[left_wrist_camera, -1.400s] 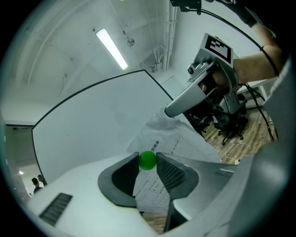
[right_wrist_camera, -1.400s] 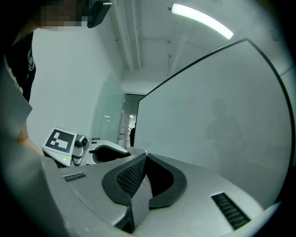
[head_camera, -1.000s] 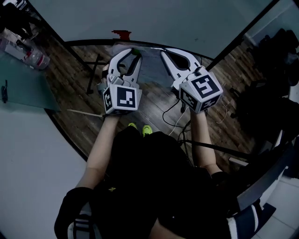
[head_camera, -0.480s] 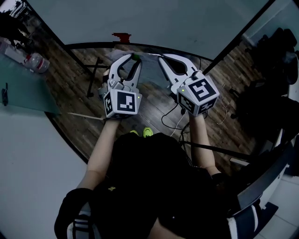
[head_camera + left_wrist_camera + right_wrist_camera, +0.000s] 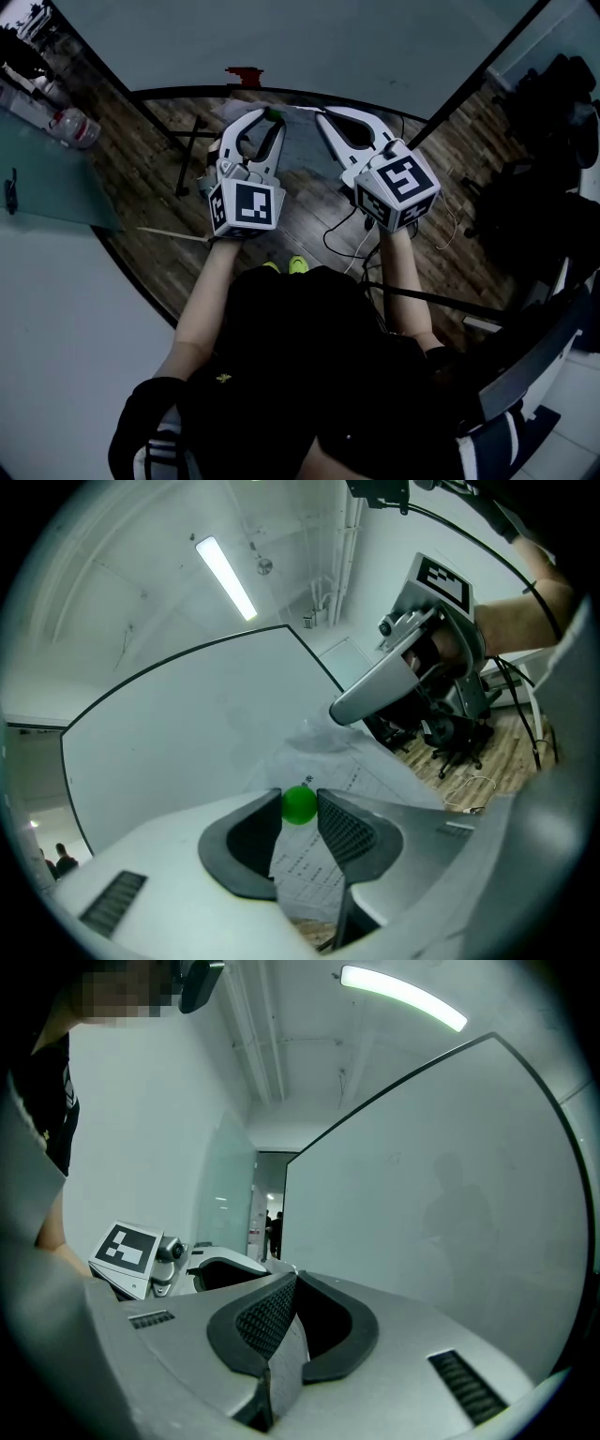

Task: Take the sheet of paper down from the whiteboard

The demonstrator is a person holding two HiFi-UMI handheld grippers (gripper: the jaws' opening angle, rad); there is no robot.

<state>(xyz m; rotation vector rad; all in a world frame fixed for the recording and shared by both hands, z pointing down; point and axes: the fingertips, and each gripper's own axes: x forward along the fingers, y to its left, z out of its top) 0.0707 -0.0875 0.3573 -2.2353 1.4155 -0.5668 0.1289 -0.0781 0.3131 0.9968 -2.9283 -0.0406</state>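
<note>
The whiteboard (image 5: 309,47) fills the top of the head view. A printed sheet of paper (image 5: 302,141) hangs at its lower edge between my two grippers. My left gripper (image 5: 270,114) is at the sheet's left and is shut on a small green ball magnet (image 5: 299,804), which sits between its fingertips in front of the paper (image 5: 314,860). My right gripper (image 5: 323,114) holds the sheet's right side. In the right gripper view its jaws are closed with the paper (image 5: 281,1358) pinched edge-on between the pads.
A small red object (image 5: 244,71) sits at the whiteboard's bottom edge. At the left stands a glass table (image 5: 47,178) with a plastic bottle (image 5: 73,124). Cables (image 5: 347,239) lie on the wooden floor, and dark office chairs (image 5: 553,141) stand at the right.
Both grippers keep their place and grip. Only the head view has shifted slightly.
</note>
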